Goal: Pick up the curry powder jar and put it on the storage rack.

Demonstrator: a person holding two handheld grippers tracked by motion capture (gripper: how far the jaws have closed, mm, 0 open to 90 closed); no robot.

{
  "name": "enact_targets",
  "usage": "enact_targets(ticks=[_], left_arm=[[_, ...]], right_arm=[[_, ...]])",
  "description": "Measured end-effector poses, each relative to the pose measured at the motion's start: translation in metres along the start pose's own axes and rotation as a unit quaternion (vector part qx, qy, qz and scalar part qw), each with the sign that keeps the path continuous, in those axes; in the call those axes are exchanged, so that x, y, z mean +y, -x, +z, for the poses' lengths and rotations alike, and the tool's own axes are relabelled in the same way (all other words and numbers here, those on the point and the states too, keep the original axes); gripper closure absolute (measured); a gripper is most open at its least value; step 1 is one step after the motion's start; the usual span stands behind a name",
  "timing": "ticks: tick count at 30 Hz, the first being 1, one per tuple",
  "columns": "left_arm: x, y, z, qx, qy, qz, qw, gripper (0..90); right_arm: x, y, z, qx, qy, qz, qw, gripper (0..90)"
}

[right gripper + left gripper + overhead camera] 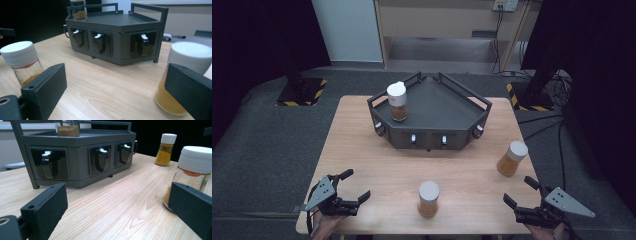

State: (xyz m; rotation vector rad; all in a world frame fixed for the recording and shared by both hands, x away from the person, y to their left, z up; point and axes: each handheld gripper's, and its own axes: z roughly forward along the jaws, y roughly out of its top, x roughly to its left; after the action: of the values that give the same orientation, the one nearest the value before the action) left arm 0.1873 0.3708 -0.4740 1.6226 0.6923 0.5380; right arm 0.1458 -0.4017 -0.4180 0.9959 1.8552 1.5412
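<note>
A dark grey corner rack [437, 107] with hooks along its front stands at the back middle of the wooden table [362, 150]. One white-capped spice jar [397, 101] stands on the rack's left part. A second jar [428, 198] stands near the front edge, between my grippers. A third jar [512, 158] stands at the right. My left gripper [355, 185] is open at the front left corner, and its view has the middle jar [193, 167] just beyond its right jaw. My right gripper [520, 191] is open at the front right, with the right jar [190, 55] behind its right jaw.
Bare wood lies between the rack [82, 157] and the front jars. Two black stands on striped base plates [302, 92] flank the table on the grey floor. Cables [542, 125] trail at the right. A wooden cabinet [447, 20] stands at the back.
</note>
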Motion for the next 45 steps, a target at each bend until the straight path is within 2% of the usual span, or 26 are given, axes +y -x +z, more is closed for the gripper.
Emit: enact_targets(ticks=[5,9,18,31,45], left_arm=[[0.001,0.001,0.001,0.002,-0.004,0.0,1.0,1.3],[0.001,0.0,0.001,0.003,-0.005,-0.004,1.0,1.3],[0.0,-0.001,0.001,0.0,-0.007,-0.011,0.9999,1.4],[0.002,-0.001,0.004,-0.007,-0.013,-0.004,0.9999,1.5],[0.002,-0.002,0.004,-0.01,-0.015,-0.007,0.9998,1.5]], right_arm=[[0.007,0.001,0.007,0.025,0.002,-0.001,0.9997,3.8],[0.018,-0.003,0.016,0.045,-0.001,-0.017,0.9989,3.9],[0.037,-0.006,0.043,0.094,-0.005,-0.033,0.995,4.2],[0.055,-0.023,0.082,0.163,-0.011,-0.048,0.9854,4.4],[0.057,-0.036,0.121,0.226,-0.031,-0.046,0.9726,5.1]])
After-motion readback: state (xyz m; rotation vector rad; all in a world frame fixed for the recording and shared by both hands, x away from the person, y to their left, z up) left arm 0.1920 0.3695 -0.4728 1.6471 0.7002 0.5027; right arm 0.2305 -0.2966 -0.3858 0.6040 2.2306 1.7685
